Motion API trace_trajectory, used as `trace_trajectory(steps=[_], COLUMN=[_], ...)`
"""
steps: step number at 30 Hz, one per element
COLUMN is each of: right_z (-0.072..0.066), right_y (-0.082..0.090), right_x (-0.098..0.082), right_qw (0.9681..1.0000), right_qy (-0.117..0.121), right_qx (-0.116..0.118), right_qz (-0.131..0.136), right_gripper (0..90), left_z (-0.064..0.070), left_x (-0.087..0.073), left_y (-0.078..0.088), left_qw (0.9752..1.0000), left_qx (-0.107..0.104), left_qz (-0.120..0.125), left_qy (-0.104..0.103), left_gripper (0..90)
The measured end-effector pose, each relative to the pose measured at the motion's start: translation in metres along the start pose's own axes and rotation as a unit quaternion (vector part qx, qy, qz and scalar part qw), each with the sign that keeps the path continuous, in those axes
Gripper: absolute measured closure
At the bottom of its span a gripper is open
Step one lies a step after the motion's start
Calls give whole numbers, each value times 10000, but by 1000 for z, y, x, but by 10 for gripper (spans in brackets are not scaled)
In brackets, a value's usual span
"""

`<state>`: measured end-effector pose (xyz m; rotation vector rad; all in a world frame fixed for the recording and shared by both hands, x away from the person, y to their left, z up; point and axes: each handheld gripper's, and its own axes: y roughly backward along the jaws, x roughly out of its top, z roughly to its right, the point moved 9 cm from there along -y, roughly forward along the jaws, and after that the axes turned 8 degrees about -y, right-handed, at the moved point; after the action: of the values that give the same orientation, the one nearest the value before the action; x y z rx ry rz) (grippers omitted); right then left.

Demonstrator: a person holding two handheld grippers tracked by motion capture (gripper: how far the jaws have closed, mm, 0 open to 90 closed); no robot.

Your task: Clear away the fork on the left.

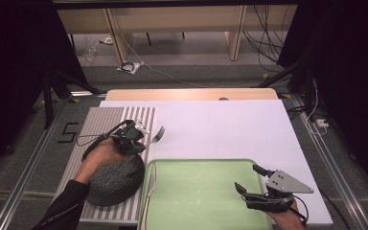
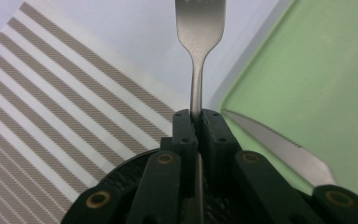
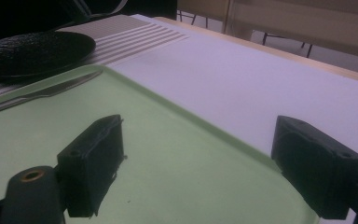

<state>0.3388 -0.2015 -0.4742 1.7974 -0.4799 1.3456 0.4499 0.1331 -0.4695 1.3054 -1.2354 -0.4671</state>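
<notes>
Clenching fork [image 2: 199, 32] handle, left gripper [image 2: 197, 122], tines cropped, right gripper [image 3: 200, 158] released.

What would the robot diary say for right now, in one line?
left gripper: shut on fork | right gripper: open over green tray | knife: on tray's left edge

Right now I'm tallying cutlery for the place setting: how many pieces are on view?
2. A fork is clamped by its handle in the left gripper, above the striped mat's edge. A knife lies along the green tray's left rim. Nothing else shows, though the black bowl could hide something.
</notes>
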Motion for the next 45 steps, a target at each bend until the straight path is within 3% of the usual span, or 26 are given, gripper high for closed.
trace_trajectory(steps=[13,21,28,45], right_z=[0,0,0,-1], right_y=[0,0,0,0], right_x=[0,0,0,0], right_qw=[10000,10000,10000,10000], right_qy=[1,0,-5,12], right_qx=[-14,2,3,6], right_qz=[-25,-11,-25,-11], right_gripper=[177,177,177,177], left_z=[40,53,63,107], left_x=[7,9,12,16], left_y=[4,0,0,-11], left_qw=[9993,9988,9984,9958], left_qx=[-229,-345,-399,-771], left_qz=[259,284,282,59], left_qy=[-163,-218,-272,-498], left_gripper=[842,842,842,842])
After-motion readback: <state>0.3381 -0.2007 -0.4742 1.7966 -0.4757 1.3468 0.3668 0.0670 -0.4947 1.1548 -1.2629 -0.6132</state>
